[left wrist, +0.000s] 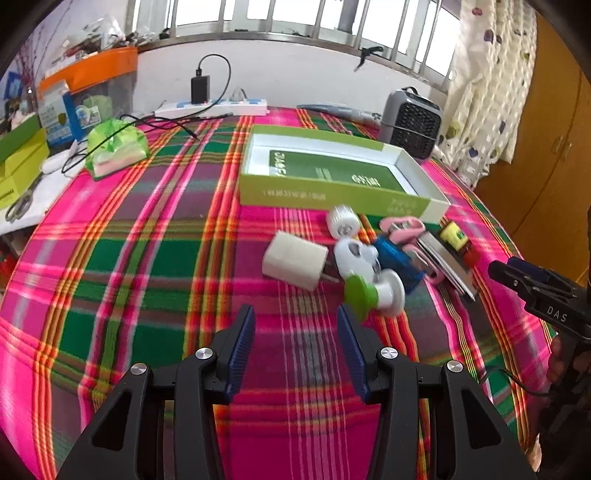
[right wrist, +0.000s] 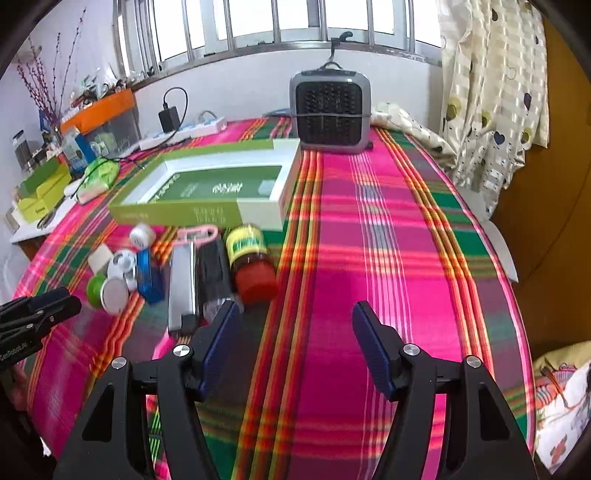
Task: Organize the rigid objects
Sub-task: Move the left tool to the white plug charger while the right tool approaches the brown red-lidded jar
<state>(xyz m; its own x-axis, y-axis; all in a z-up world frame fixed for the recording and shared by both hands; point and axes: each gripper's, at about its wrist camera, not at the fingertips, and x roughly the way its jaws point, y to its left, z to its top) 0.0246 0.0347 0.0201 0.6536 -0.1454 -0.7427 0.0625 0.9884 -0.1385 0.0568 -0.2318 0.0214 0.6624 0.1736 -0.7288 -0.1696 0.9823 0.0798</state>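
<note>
both claws wide, holding nothing | left claw (left wrist: pixel 295 325) hovers just near of the clutter pile (left wrist: pixel 369 254), right claw (right wrist: pixel 291 325) just right of it | green box (left wrist: pixel 332 184) sits just beyond, empty | risk imo: items touch, so grabbing the white charger (left wrist: pixel 295 260) could drag or roll neighbours

A room in a home. A tabletop (right wrist: pixel 369 221) is covered with a bright pink, green and orange plaid cloth. Behind it, a barred window (right wrist: pixel 258 22) lets in daylight, with a patterned curtain (right wrist: pixel 491 110) hanging at its right, beside a wooden wardrobe (left wrist: pixel 546 147). A small grey heater (right wrist: pixel 330 110), a white power strip (left wrist: pixel 221 105) with a charger plugged in, and cluttered boxes (left wrist: pixel 22 158) sit around the edges.
</note>
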